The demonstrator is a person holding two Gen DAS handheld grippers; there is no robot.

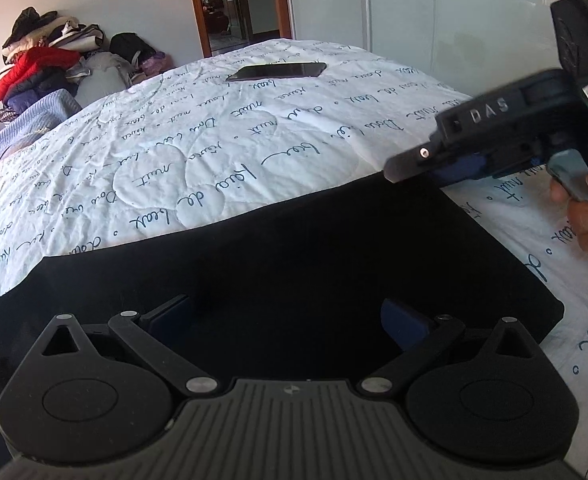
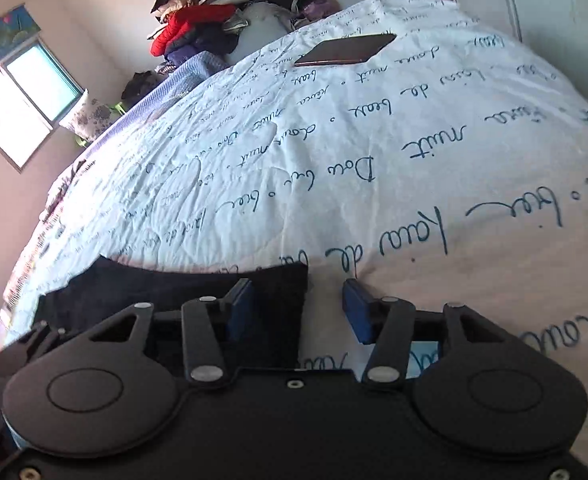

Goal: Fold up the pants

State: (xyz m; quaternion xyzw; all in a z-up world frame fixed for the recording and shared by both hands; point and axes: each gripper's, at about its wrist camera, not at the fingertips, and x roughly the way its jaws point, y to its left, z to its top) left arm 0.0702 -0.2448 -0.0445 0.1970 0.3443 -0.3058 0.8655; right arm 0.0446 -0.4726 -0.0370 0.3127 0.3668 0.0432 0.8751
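Note:
Black pants point(image 1: 294, 248) lie flat in a folded rectangle on the white bedspread with blue writing. My left gripper point(image 1: 286, 320) is open, low over the near part of the pants, fingers apart and holding nothing. My right gripper point(image 2: 298, 308) is open at the pants' far right corner point(image 2: 198, 292), its left finger over the cloth and its right finger over the bedspread. It shows from the side in the left wrist view point(image 1: 434, 168), held by a hand at the pants' far right corner.
A dark phone point(image 1: 278, 71) lies flat on the bedspread point(image 1: 174, 140) beyond the pants; it also shows in the right wrist view point(image 2: 346, 50). A pile of clothes point(image 1: 46, 64) stands against the far wall. A doorway point(image 1: 238, 4) is behind the bed.

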